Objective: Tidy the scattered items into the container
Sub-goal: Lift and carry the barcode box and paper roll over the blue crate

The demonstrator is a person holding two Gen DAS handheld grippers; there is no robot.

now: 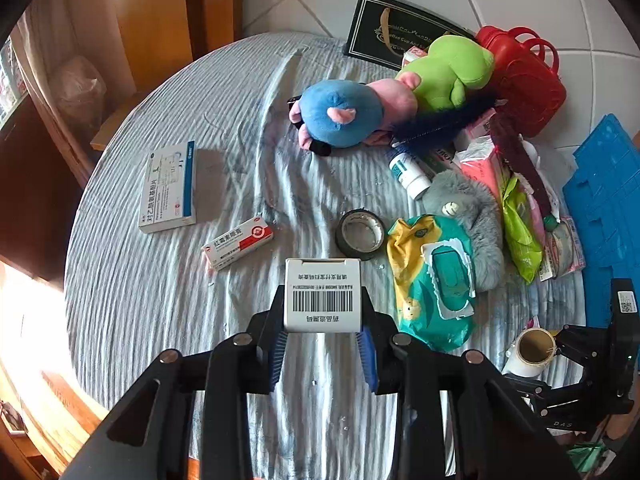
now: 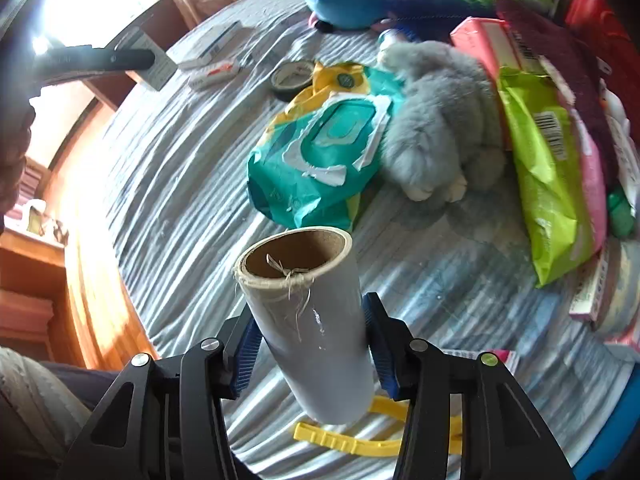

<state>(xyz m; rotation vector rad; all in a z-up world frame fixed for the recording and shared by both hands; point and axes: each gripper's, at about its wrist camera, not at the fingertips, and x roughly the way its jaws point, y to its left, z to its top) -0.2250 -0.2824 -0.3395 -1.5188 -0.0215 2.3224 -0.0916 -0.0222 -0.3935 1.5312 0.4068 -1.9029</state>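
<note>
Scattered items covered the far right side of the bed: a blue plush toy, a green plush toy, a grey plush toy, a teal wipes pack and a red basket. My left claw was clamped on a small white box, its barcode facing up, raised above the striped sheet. My right claw gripped a film roll across its middle, cardboard core end pointing away from me. Two medicine boxes lay apart near the left edge, with a tape ring near the middle.
</note>
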